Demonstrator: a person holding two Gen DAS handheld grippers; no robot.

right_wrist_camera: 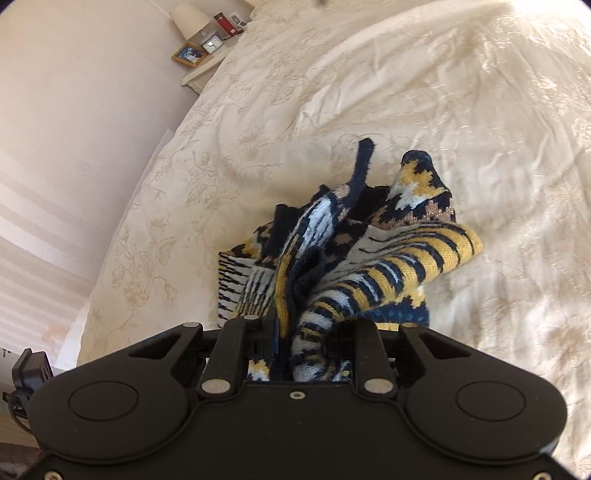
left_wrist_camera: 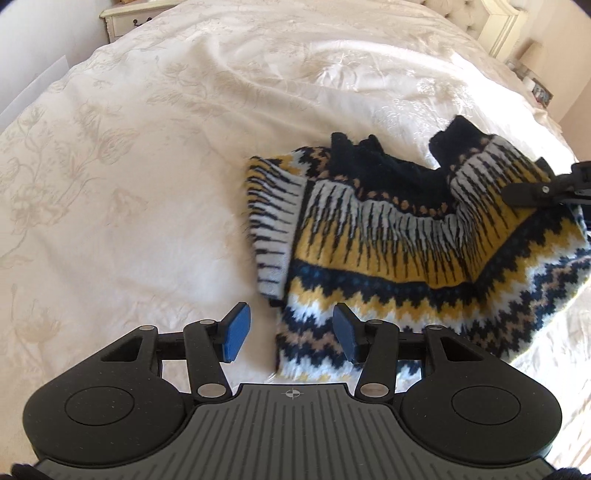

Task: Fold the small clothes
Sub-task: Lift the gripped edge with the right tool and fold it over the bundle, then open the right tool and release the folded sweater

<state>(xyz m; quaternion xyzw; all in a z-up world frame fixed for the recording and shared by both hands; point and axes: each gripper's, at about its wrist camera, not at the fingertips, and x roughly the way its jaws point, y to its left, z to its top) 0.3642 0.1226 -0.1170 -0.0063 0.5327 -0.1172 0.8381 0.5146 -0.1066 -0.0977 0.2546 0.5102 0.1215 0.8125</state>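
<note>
A small knitted sweater (left_wrist_camera: 388, 251) in navy, yellow and white lies on the white bedspread (left_wrist_camera: 147, 166). Its left sleeve (left_wrist_camera: 271, 229) is folded inward over the body. My left gripper (left_wrist_camera: 291, 334) hovers open just above the sweater's lower left hem, its blue pads (left_wrist_camera: 236, 332) holding nothing. My right gripper (right_wrist_camera: 306, 343) is shut on the sweater (right_wrist_camera: 369, 266), which bunches up between its jaws and hides its pads. In the left wrist view the right gripper (left_wrist_camera: 543, 188) shows at the right edge, gripping the right sleeve, which is lifted off the bed.
A cream bedside cabinet (left_wrist_camera: 125, 18) stands at the far left of the bed and a headboard (left_wrist_camera: 498, 26) at the far right. A nightstand with a picture frame (right_wrist_camera: 188, 54), a clock (right_wrist_camera: 211, 45) and a lamp sits beside the bed. Wall runs along the left.
</note>
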